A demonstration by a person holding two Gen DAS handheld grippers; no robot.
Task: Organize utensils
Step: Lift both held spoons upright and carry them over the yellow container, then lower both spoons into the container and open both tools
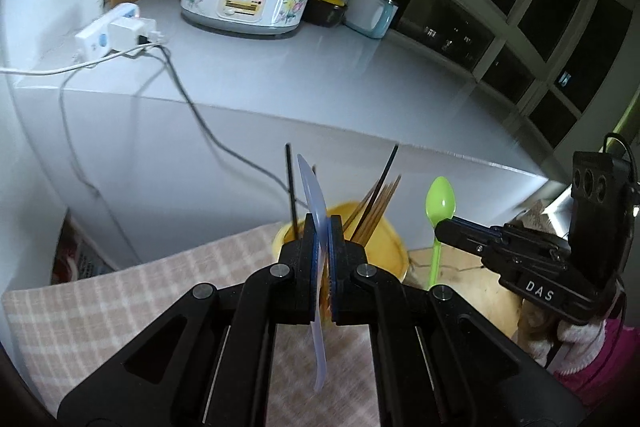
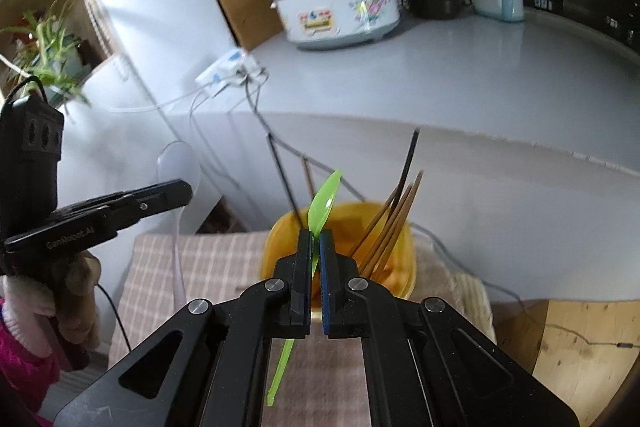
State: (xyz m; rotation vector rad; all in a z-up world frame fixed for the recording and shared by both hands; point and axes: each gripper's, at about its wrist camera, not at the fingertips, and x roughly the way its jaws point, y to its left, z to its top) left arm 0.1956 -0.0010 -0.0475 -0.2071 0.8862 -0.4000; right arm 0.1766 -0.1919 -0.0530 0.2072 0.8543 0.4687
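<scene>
Both claws were clamped on spoons above the yellow cup (image 2: 340,247) of chopsticks (image 2: 388,227) — the left gripper (image 1: 323,227) pinched a translucent spoon (image 1: 312,195), the right gripper (image 2: 316,239) a green spoon (image 2: 324,203). Best to lower each one upright into the cup, clear of the chopsticks, before releasing

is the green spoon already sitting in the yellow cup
No, the green spoon is clamped in the right gripper, above the yellow cup.
</scene>
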